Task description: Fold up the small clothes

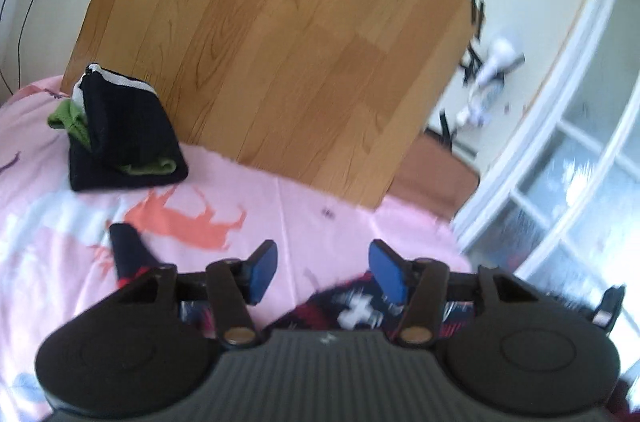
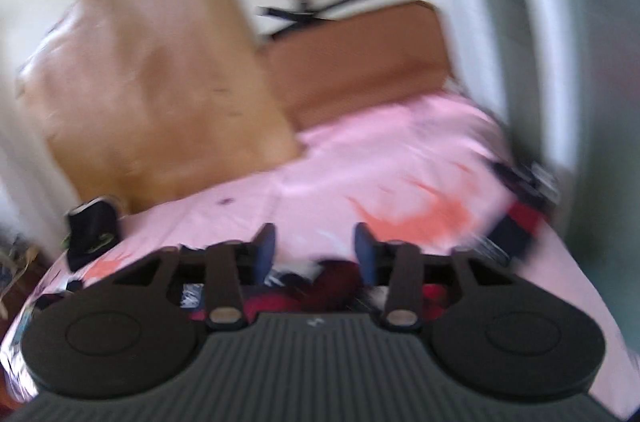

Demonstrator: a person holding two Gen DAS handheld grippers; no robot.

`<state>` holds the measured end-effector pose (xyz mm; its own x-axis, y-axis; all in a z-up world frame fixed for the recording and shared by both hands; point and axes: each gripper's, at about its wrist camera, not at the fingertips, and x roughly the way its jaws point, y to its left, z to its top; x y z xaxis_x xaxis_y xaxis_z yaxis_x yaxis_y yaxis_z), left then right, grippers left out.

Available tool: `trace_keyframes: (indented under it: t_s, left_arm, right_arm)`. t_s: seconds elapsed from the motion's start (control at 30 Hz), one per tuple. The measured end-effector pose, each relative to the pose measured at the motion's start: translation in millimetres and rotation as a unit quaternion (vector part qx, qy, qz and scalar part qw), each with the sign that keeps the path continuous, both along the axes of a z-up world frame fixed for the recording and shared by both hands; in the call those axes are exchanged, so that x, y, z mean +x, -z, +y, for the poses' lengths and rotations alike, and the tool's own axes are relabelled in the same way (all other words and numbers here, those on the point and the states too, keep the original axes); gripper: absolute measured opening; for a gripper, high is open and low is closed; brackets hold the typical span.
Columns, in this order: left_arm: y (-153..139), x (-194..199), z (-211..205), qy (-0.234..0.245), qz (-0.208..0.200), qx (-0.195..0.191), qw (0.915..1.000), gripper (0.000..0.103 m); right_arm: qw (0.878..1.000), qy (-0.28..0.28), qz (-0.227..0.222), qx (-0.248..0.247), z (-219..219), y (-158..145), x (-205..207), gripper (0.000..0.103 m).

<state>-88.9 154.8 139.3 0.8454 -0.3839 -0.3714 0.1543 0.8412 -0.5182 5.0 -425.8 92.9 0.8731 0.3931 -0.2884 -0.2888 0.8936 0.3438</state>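
Your left claw (image 1: 324,272) hangs over the pink bedsheet (image 1: 248,198) with its blue pads (image 1: 262,272) spread apart and nothing between them. Just under and to the right of it lies a dark patterned garment (image 1: 352,306) in red, white and navy, partly hidden by the claw's body. Ahead and to the left, well apart from the claw, sits a folded pile of clothes (image 1: 124,134), black with green edges, close to a wooden board (image 1: 280,42).

Your right claw (image 2: 316,254) is also spread and holds nothing; the view is blurred. The patterned garment (image 2: 332,282) lies bunched right beneath it. Another dark and red piece (image 2: 520,218) lies off to its right on the bedsheet (image 2: 380,158). The folded pile (image 2: 94,226) sits far to its left.
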Motion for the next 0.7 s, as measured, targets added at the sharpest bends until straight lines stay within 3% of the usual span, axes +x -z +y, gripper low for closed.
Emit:
trace_keyframes:
  t_s: [0.07, 0.17, 0.33, 0.4, 0.47, 0.5, 0.53, 0.6, 0.7]
  left_arm:
    - [-1, 10, 0, -0.015, -0.002, -0.014, 0.9998, 0.059]
    - [6, 32, -13, -0.018, 0.018, 0.023, 0.9994, 0.061]
    - [46, 82, -43, 0.039, 0.098, 0.069, 0.9920, 0.062]
    - [61, 99, -57, 0.067, 0.116, 0.075, 0.9881, 0.068]
    - [76, 115, -74, 0.093, 0.131, 0.091, 0.9827, 0.094]
    - [84, 123, -82, 0.101, 0.139, 0.103, 0.9798, 0.095]
    - [93, 130, -90, 0.108, 0.150, 0.113, 0.9761, 0.095]
    - [111, 142, -104, 0.136, 0.177, 0.124, 0.9669, 0.078]
    - [116, 138, -117, 0.157, 0.169, 0.155, 0.9607, 0.027]
  right_arm:
    - [0.999, -0.042, -0.004, -0.032, 26, -6, 21, 0.053]
    - [0.993, -0.089, 0.008, -0.082, 59, 1, 57, 0.056]
    - [0.979, -0.139, 0.102, -0.113, 93, 32, 130, 0.058]
    - [0.971, -0.163, 0.145, -0.102, 98, 42, 144, 0.058]
    - [0.963, -0.183, 0.176, -0.086, 100, 48, 149, 0.058]
    - [0.963, -0.185, 0.176, -0.086, 99, 49, 147, 0.057]
    - [0.963, -0.188, 0.172, -0.088, 99, 46, 142, 0.040]
    - [0.966, -0.187, 0.157, -0.084, 96, 40, 130, 0.011]
    - [0.974, -0.179, 0.107, -0.085, 96, 21, 111, 0.010]
